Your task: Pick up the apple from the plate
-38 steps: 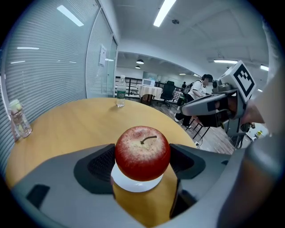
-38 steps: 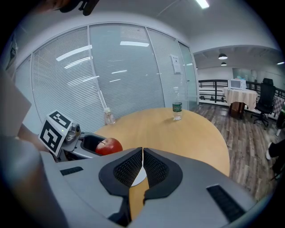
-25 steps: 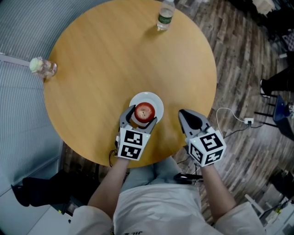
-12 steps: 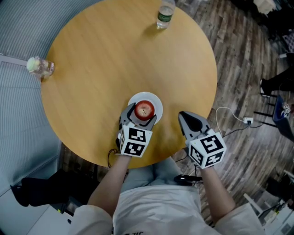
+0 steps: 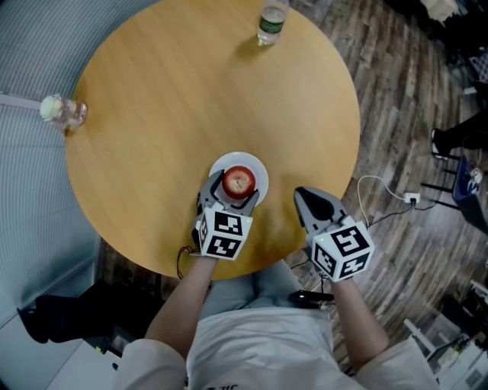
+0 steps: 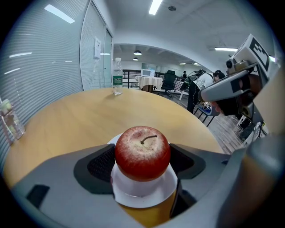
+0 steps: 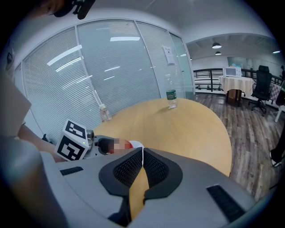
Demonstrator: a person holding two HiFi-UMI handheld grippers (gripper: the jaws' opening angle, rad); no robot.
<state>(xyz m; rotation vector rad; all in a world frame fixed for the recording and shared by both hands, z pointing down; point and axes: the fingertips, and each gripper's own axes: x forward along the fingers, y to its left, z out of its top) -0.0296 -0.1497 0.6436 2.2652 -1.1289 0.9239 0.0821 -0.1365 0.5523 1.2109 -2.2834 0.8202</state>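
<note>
A red apple (image 5: 239, 183) (image 6: 142, 153) stands stem up on a small white plate (image 5: 258, 167) (image 6: 143, 199) near the front edge of the round wooden table (image 5: 191, 91). My left gripper (image 5: 235, 192) (image 6: 142, 164) is open, with one black pad on each side of the apple, close to its skin. The apple still rests on the plate. My right gripper (image 5: 300, 192) (image 7: 142, 150) hovers over the table edge to the right of the plate. It is shut with its pads together and nothing between them.
A water bottle (image 5: 271, 23) (image 6: 117, 75) (image 7: 171, 99) stands at the table's far edge. A small clear jar (image 5: 62, 112) (image 6: 10, 121) sits at the left edge. Beyond the right edge is wood floor with a cable and plug (image 5: 412, 201). Glass walls with blinds lie to the left.
My left gripper has sunk a little, so its jaws now sit lower around the apple. The apple, the plate and the right gripper have stayed where they were.
</note>
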